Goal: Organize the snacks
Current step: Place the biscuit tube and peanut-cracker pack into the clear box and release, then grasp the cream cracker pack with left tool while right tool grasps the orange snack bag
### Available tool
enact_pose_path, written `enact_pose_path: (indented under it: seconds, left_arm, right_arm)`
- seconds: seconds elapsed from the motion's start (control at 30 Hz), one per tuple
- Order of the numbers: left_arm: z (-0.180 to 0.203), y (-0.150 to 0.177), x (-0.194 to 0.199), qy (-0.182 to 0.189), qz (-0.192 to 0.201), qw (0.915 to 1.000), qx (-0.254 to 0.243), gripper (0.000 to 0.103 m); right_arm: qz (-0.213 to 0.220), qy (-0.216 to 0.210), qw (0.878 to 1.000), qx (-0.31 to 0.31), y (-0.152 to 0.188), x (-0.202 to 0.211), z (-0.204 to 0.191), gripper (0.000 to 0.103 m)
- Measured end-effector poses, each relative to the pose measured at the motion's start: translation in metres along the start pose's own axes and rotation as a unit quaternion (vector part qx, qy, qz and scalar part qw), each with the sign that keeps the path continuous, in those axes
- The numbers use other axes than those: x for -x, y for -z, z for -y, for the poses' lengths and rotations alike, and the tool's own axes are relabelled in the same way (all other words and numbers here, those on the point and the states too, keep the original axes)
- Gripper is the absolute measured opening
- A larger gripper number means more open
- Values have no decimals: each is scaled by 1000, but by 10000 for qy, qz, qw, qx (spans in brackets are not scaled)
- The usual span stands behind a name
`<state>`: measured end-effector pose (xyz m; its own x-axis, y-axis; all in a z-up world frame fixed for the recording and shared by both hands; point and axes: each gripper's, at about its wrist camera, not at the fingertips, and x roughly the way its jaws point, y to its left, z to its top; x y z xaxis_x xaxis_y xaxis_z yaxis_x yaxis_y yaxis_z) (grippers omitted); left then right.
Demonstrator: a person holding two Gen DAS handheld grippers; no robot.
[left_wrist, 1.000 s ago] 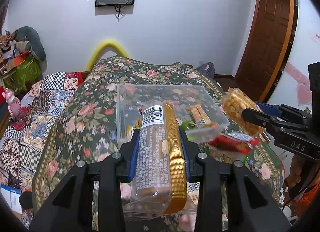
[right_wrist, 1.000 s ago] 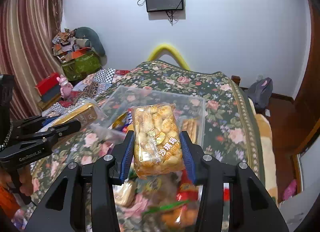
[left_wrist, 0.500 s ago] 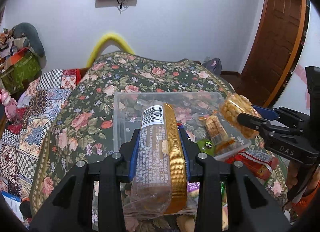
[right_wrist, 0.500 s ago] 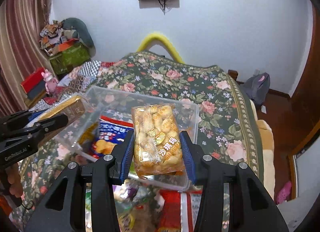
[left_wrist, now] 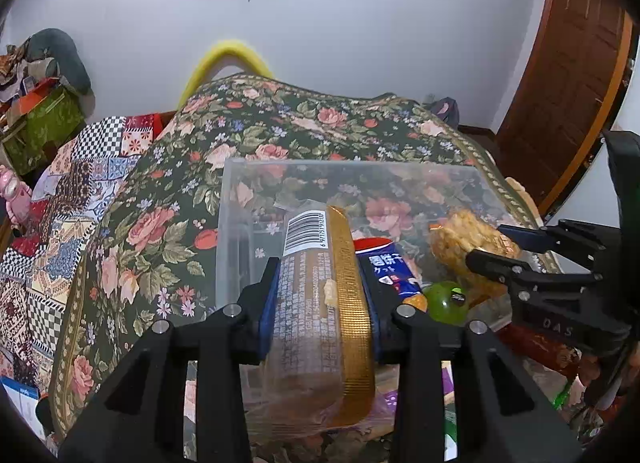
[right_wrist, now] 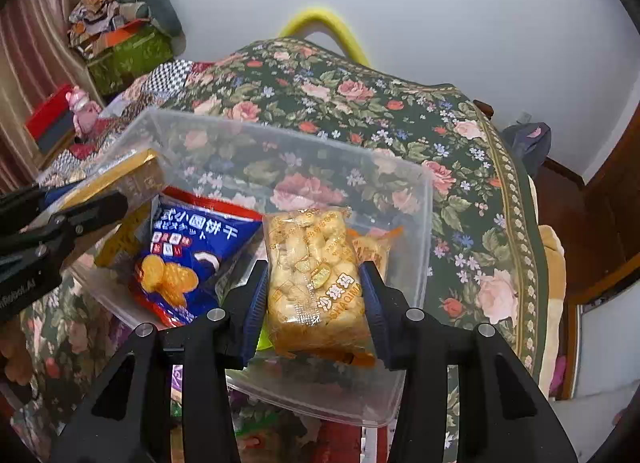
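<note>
My left gripper (left_wrist: 318,287) is shut on a long clear biscuit pack with a gold strip (left_wrist: 320,303), held over the near left part of a clear plastic box (left_wrist: 344,167). My right gripper (right_wrist: 314,291) is shut on a clear bag of yellow puffed snacks (right_wrist: 312,271), held over the box's (right_wrist: 416,231) right half. Inside the box lie a blue cookie bag (right_wrist: 192,239), an orange-sealed pack (right_wrist: 372,247) and a green ball (left_wrist: 444,301). Each gripper shows in the other's view: the right one (left_wrist: 496,251), the left one (right_wrist: 100,199).
The box sits on a floral bedspread (right_wrist: 360,91). More snack packs lie on the bed in front of the box, including a red one (left_wrist: 536,347). A wooden door (left_wrist: 568,63) stands at the right. Clutter and a green box (right_wrist: 124,51) sit at the left.
Both grippers have moved forward and down with their packs. They now hang over the inside of the box, which looks larger and closer.
</note>
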<state>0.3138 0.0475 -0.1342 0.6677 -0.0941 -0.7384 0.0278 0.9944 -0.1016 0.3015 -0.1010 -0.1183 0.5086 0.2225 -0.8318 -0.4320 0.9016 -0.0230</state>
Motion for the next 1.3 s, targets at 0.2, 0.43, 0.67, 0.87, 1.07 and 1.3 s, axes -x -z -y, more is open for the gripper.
enact_pose_path:
  seconds: [0.2, 0.43, 0.67, 0.87, 1.07, 1.3]
  left_arm:
    - [-3, -2, 13, 7, 145, 9999, 67, 38]
    - [12, 2, 52, 56, 380, 9990, -249, 40]
    - [32, 24, 85, 182, 478, 9974, -511, 62]
    - [43, 53, 90, 297, 266, 9979, -511, 70]
    - [48, 87, 81, 469, -132, 9979, -416, 72]
    - [56, 117, 74, 604, -412, 9965, -411, 72]
  right_arm:
    - [143, 26, 9999, 37, 0, 14, -4, 43]
    - [575, -121, 9982, -69, 1, 50, -3, 47]
    - [881, -101, 9960, -72, 21, 88, 5, 47]
    - [915, -122, 9953, -286, 50, 105, 23, 52]
    - [758, -70, 9960, -463, 92, 109, 37, 55]
    - [599, 5, 9963, -621, 138, 113, 40, 63]
